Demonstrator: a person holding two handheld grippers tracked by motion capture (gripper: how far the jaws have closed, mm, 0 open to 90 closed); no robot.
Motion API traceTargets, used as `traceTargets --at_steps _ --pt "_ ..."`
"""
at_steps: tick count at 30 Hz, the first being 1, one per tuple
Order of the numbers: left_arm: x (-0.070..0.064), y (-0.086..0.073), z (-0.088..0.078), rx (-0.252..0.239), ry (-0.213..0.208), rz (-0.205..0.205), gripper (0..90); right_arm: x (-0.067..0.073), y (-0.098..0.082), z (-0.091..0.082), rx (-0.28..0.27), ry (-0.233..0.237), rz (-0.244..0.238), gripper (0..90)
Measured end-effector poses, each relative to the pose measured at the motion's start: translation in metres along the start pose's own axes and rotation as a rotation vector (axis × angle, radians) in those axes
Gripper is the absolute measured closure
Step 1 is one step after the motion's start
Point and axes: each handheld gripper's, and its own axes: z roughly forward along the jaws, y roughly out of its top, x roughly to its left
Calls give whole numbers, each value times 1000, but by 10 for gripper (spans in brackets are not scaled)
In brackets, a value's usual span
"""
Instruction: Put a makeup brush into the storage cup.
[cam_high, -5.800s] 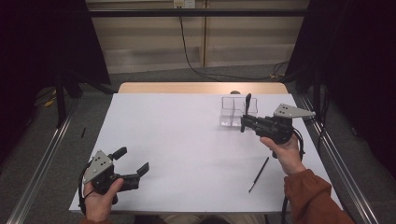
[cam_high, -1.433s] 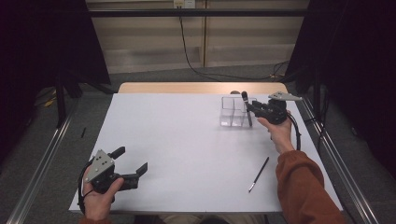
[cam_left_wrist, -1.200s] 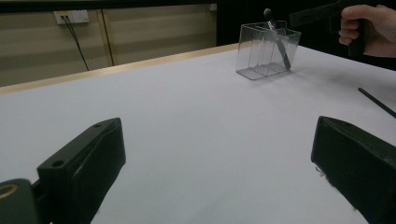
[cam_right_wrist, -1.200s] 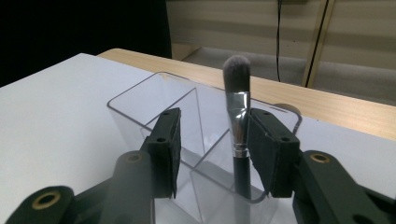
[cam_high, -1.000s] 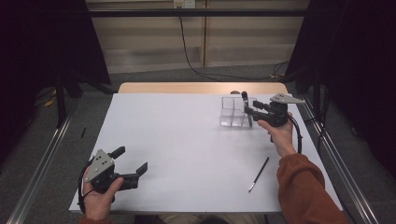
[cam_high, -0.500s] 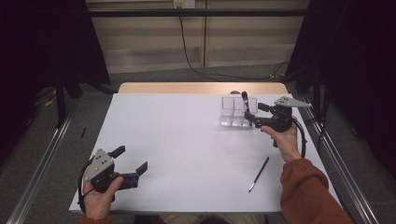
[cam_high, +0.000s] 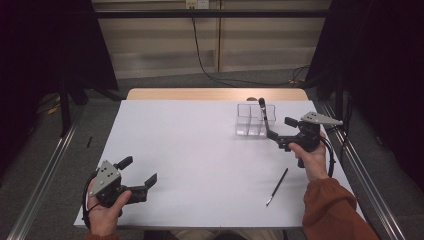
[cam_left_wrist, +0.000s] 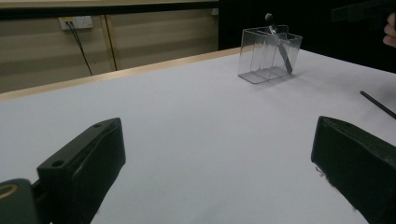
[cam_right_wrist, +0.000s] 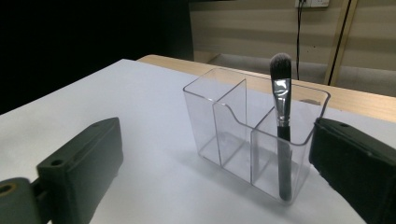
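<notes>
The brush (cam_high: 263, 113) stood in the organizer (cam_high: 248, 120) at the upper right of the high view, in the compartment nearest the right gripper (cam_high: 283, 133), as far as the clear walls let one judge. Its long axis ran nearly upright, leaning slightly, bristles up and handle end down on the floor of the box. The right gripper's jaws had just been opening and stood spread, nothing between them, just right of the organizer. A second brush (cam_high: 277, 186) lay flat at lower right, its long axis slanting from lower left to upper right. The left gripper (cam_high: 136, 172) rested at lower left, jaws wide apart and empty.
</notes>
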Motion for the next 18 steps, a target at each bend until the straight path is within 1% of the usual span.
traceTargets --at_steps 3,5,7,8,10,12,14,16,18 --pt "0 0 -1 1 3 2 30 2 -1 -8 7 4 18 18" --pt "0 0 -1 0 5 2 30 5 -3 -14 -8 11 8 17" --pt "1 0 -1 1 10 -2 30 7 -6 -17 -1 10 16 27" --pt "1 0 -1 2 13 -1 31 9 -7 -19 -4 10 7 28" --pt "1 0 -1 6 12 -1 30 12 -9 -21 -6 16 7 28" --pt "0 0 -2 2 11 -5 30 15 -11 -22 0 7 -13 32" --pt "0 0 -2 1 7 -4 30 19 -14 -25 7 -5 -17 37" --pt "0 -1 -2 1 8 -7 30 22 -18 -28 7 -7 -25 39" --pt "1 0 -2 -1 1 -3 30 24 -20 -31 9 -13 -28 39"
